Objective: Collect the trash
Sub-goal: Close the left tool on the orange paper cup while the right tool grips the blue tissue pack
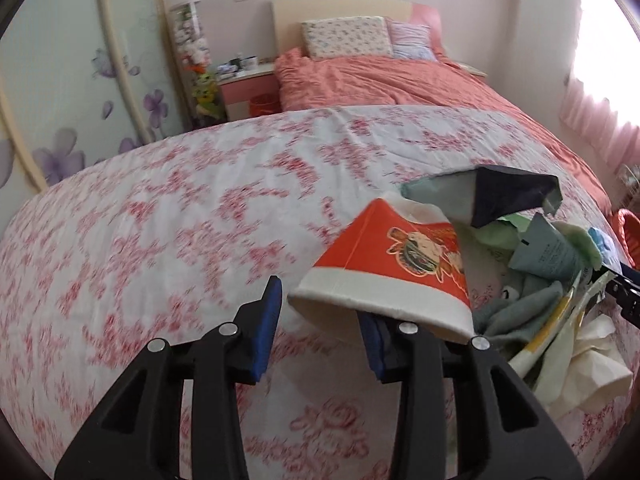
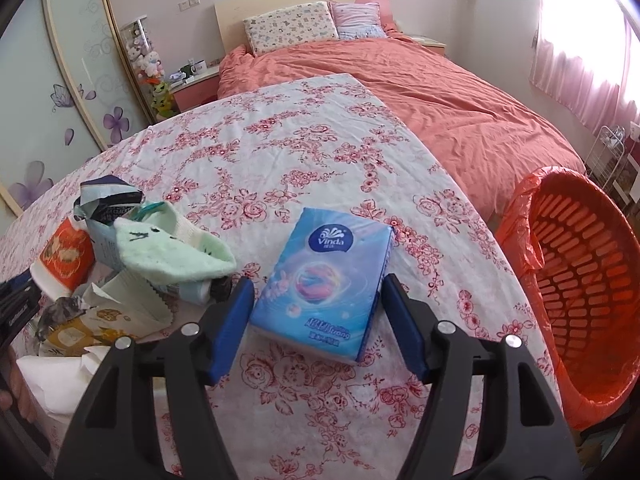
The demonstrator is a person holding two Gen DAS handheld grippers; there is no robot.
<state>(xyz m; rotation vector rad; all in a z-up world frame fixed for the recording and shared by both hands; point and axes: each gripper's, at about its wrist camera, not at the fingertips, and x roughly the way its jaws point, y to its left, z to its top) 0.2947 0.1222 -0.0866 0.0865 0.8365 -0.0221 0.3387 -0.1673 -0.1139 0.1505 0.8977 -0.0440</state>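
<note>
Left wrist view. We look down our left gripper (image 1: 318,320) onto a table under a floral cloth (image 1: 160,220). Its jaws stand parted with nothing pressed between them. The orange paper cup (image 1: 384,264) lies on its side, white rim toward us, resting over the right-hand finger; the left-hand blue pad stands clear of it. The cup's long axis runs away from us and up to the right, so it lies off-centre, to the right of the gap. Beyond it sits the trash heap (image 1: 540,248): a dark crumpled wrapper, packets, a green sock, white tissue at lower right. We judge that the jaws need to shift right or the cup's rim to come between the pads before any grip.

Right wrist view. Our right gripper (image 2: 318,320) is spread wide and straddles the near end of a blue tissue pack (image 2: 320,280); we see no pad touching it. The pack's long axis runs roughly along the fingers, leaning right at the far end. The cup (image 2: 66,254) and the heap lie well left, nearer the left hand. The orange basket (image 2: 580,280), lined with an orange bag, stands at the table's right edge, nearer the right hand; the part of its inside that we can see holds nothing.
</note>
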